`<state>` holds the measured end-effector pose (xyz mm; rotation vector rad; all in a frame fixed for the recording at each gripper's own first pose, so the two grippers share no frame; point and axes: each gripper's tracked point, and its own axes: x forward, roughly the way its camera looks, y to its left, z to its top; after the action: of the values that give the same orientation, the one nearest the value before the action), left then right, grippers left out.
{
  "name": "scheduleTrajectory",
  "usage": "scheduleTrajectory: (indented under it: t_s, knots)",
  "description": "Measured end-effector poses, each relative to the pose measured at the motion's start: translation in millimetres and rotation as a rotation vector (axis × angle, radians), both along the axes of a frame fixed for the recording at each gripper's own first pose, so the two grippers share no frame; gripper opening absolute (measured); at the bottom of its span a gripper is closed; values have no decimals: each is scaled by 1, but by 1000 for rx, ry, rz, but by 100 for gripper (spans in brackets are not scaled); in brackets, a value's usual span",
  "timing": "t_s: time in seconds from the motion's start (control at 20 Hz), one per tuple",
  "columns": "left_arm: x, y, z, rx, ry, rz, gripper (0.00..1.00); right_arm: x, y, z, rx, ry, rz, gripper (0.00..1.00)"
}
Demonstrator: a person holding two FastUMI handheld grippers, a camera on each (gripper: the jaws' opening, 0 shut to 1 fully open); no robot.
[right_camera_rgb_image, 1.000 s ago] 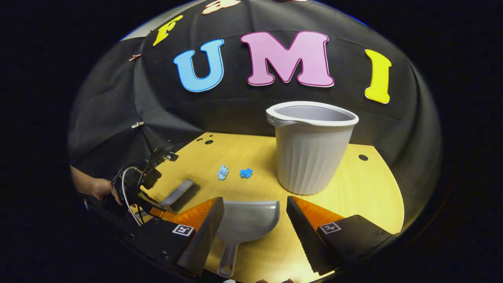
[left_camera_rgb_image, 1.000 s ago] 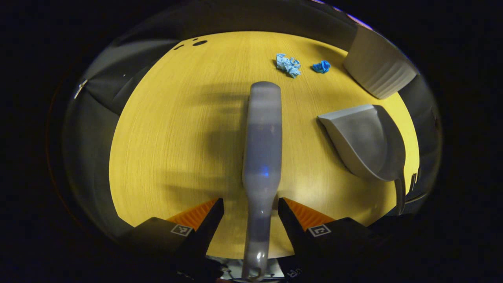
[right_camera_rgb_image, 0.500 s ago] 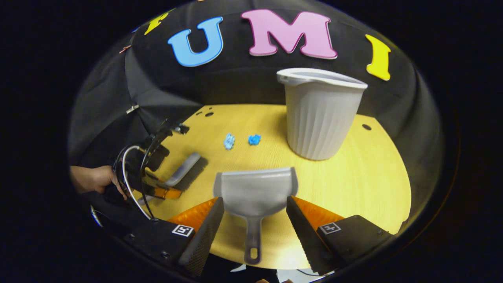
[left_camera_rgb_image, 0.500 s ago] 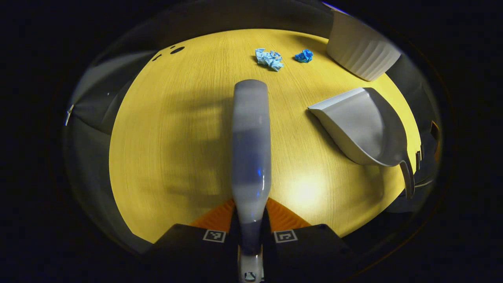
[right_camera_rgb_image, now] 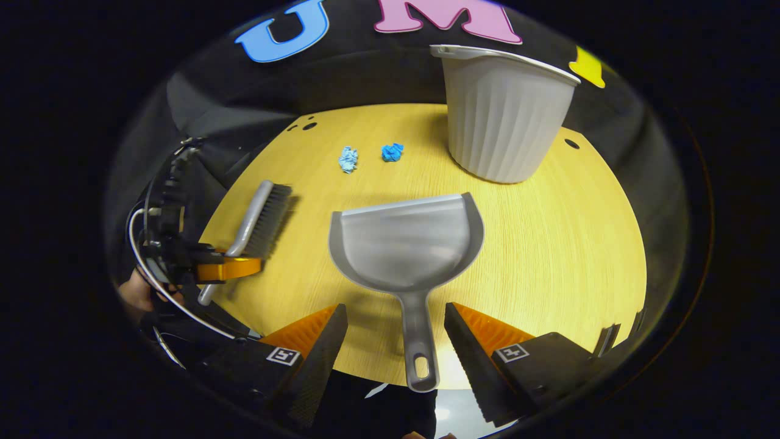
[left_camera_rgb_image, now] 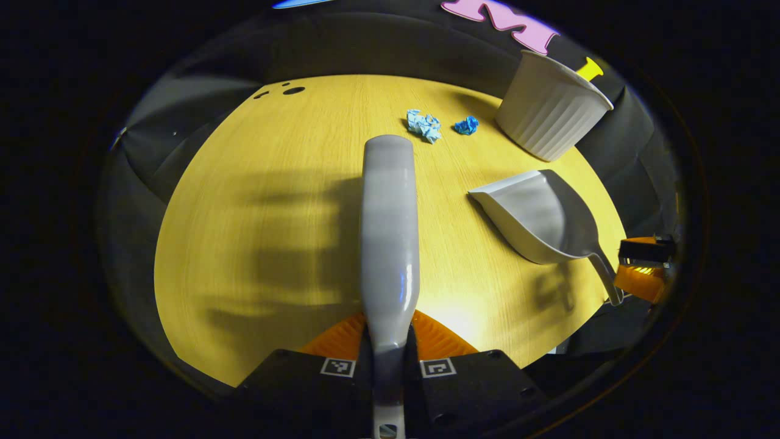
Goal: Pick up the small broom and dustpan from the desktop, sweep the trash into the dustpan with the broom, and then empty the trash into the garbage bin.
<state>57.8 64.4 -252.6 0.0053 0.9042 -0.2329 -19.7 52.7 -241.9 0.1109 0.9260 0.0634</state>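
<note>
Two crumpled blue paper scraps, a paler one [left_camera_rgb_image: 424, 125] and a darker one [left_camera_rgb_image: 467, 125], lay side by side on the round yellow wood-grain table [left_camera_rgb_image: 262, 201], near the foot of the ribbed grey plastic garbage bin [left_camera_rgb_image: 550, 113] that stood upright toward the back. The left hand-held gripper [left_camera_rgb_image: 388, 341] was clenched on the grey plastic handle of the small broom [left_camera_rgb_image: 389, 231], both fingers pressing its narrow neck. In the right gripper view that broom's dark bristles [right_camera_rgb_image: 268, 221] pointed down at the table, and whether they touched it could not be told. The grey plastic dustpan [right_camera_rgb_image: 406, 242] lay flat on the table, its wide mouth toward the scraps and bin, its looped handle pointing back between the fingers of the right hand-held gripper [right_camera_rgb_image: 396, 341]. Those fingers were spread wide on either side of the handle, touching nothing.
</note>
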Motion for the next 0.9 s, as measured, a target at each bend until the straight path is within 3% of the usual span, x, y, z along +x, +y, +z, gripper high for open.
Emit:
scheduleTrajectory:
  t_s: [0.05,0.15,0.35,0.4,0.55,0.6,0.75,0.85,0.9]
  knots:
    - [-2,7,7,15,-21,-9,27,0,-1,-3,-1,12,-17,99]
    - [-7,19,22,37,-58,-19,24,0,1,-18,-6,56,-40,99]
    - [-16,20,44,-9,-95,-10,24,3,-5,-53,-46,128,-77,99]
    - [-17,19,48,-22,-98,-7,27,2,-8,-62,-61,148,-77,99]
    - [-17,16,54,-61,-98,6,24,6,-16,-78,-104,180,-73,100]
    - [-16,18,55,-63,-98,13,27,8,-16,-81,-112,188,-69,99]
    - [-12,24,58,-46,-84,29,24,18,-14,-82,-115,188,-50,100]
    - [-7,27,59,-34,-71,36,24,23,-15,-81,-117,193,-46,92]
    - [-3,27,58,-27,-65,38,24,21,-14,-82,-114,202,-45,81]
